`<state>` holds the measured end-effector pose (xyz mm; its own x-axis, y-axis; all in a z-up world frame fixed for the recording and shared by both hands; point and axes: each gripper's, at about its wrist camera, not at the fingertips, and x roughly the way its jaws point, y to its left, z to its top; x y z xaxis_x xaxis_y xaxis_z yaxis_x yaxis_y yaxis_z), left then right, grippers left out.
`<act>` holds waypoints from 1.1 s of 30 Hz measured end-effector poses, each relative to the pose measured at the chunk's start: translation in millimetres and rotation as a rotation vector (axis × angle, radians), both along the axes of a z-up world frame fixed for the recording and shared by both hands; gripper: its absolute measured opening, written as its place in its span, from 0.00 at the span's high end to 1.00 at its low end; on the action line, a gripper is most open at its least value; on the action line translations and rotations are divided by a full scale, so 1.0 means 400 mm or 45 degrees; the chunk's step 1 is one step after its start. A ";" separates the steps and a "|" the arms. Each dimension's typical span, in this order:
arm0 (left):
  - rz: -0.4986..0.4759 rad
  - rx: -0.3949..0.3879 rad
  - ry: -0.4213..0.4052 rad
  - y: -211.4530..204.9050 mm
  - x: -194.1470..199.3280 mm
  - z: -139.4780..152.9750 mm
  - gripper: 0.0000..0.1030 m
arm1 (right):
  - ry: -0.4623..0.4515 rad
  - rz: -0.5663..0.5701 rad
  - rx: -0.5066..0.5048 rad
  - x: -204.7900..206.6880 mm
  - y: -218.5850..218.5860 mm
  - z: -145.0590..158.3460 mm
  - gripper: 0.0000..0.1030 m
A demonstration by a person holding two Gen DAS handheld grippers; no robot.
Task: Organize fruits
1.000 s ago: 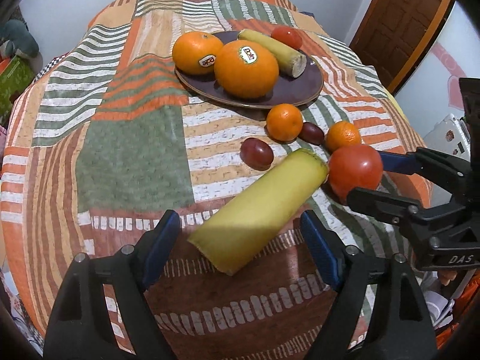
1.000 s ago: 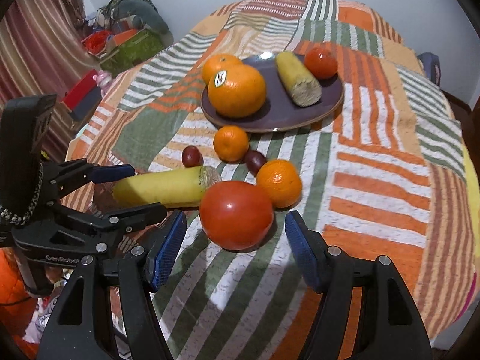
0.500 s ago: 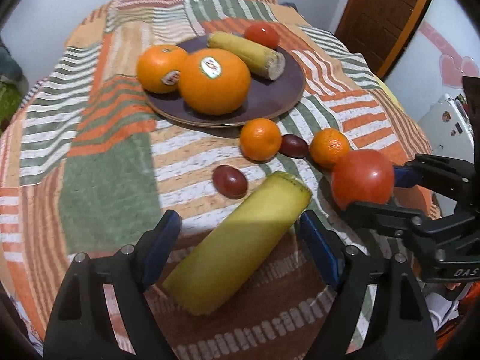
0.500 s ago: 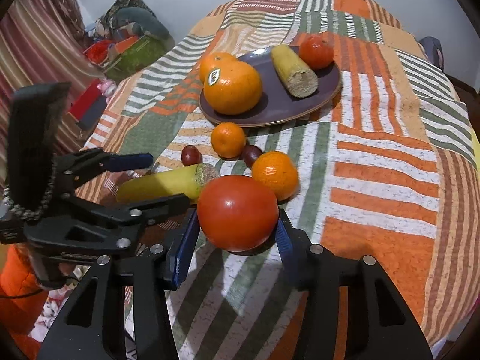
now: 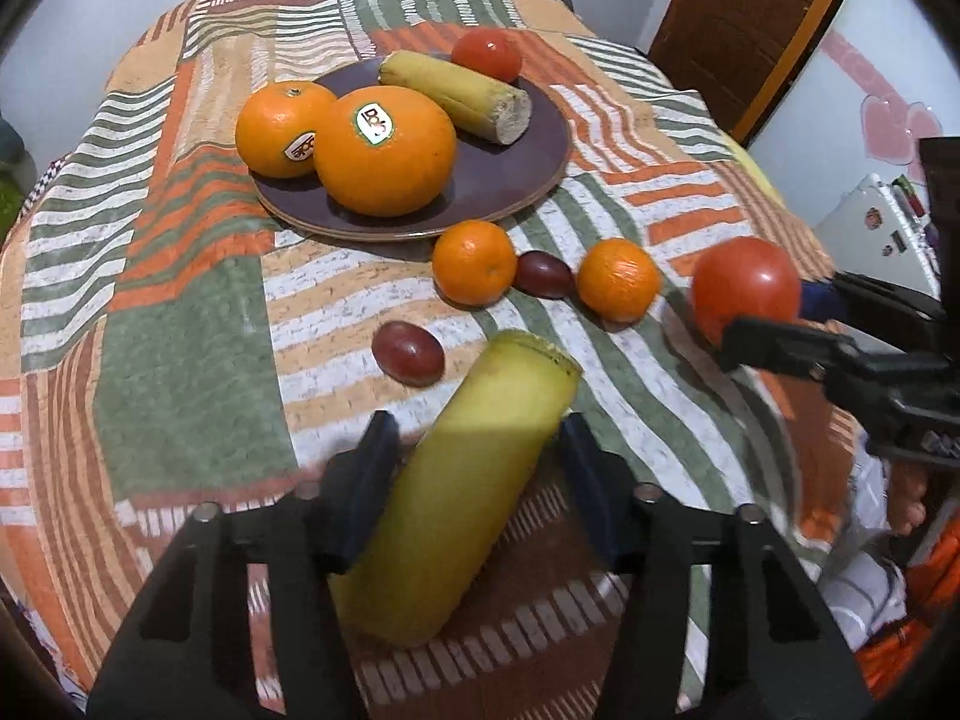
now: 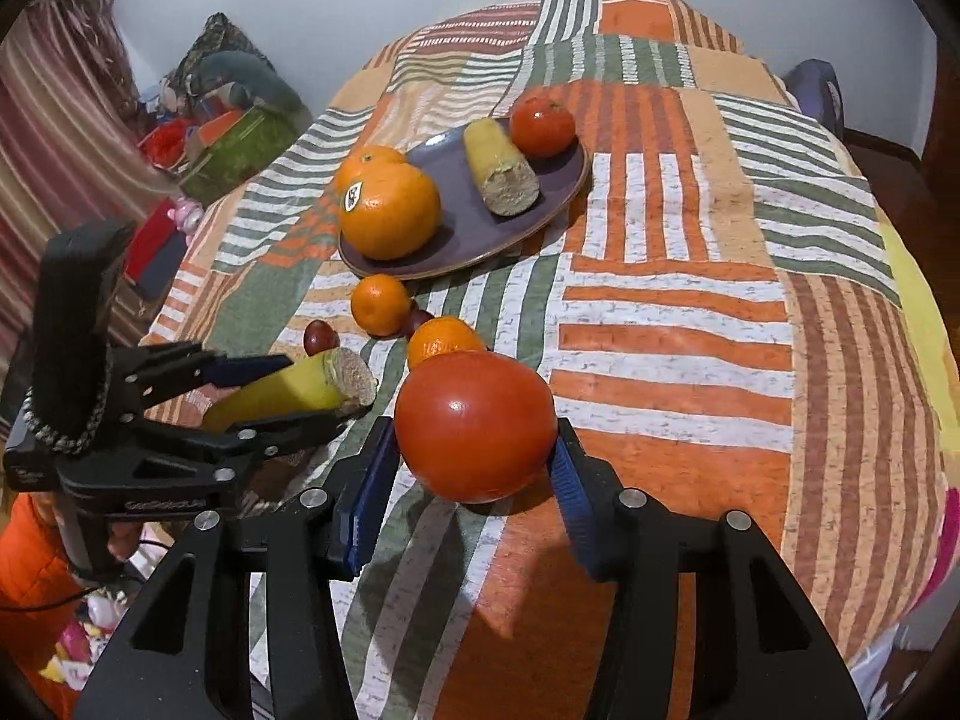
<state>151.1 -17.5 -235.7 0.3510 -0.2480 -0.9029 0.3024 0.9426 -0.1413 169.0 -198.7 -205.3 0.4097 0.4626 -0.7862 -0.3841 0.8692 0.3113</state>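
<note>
My left gripper is shut on a yellow banana half, held above the cloth; it also shows in the right wrist view. My right gripper is shut on a big red tomato, lifted off the table; it shows at the right of the left wrist view. A purple plate holds two large oranges, another banana half and a small tomato. Two mandarins and two dark grapes lie on the cloth before the plate.
The table wears a striped patchwork cloth and curves away at its edges. A wooden door stands at the back right. Boxes and toys lie on the floor to the left.
Both grippers closed on their fruit. The left one gripped and raised the banana half. The right one gripped the tomato and lifted it off the cloth.
</note>
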 end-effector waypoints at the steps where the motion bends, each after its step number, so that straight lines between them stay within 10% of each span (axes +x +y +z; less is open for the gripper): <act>1: -0.011 -0.012 -0.004 -0.001 -0.010 0.010 0.56 | -0.006 0.001 -0.002 0.000 0.002 0.003 0.54; 21: -0.173 0.071 0.031 -0.054 0.052 -0.033 0.54 | -0.024 -0.016 -0.023 0.012 -0.009 0.004 0.54; 33: -0.083 0.013 -0.121 -0.020 0.014 0.102 0.64 | -0.098 -0.039 -0.024 0.021 -0.022 0.046 0.54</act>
<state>156.6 -25.4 -194.7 0.4186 -0.2645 -0.8688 0.3750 0.9216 -0.0999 177.6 -207.6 -187.0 0.4832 0.4341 -0.7603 -0.3794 0.8865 0.2650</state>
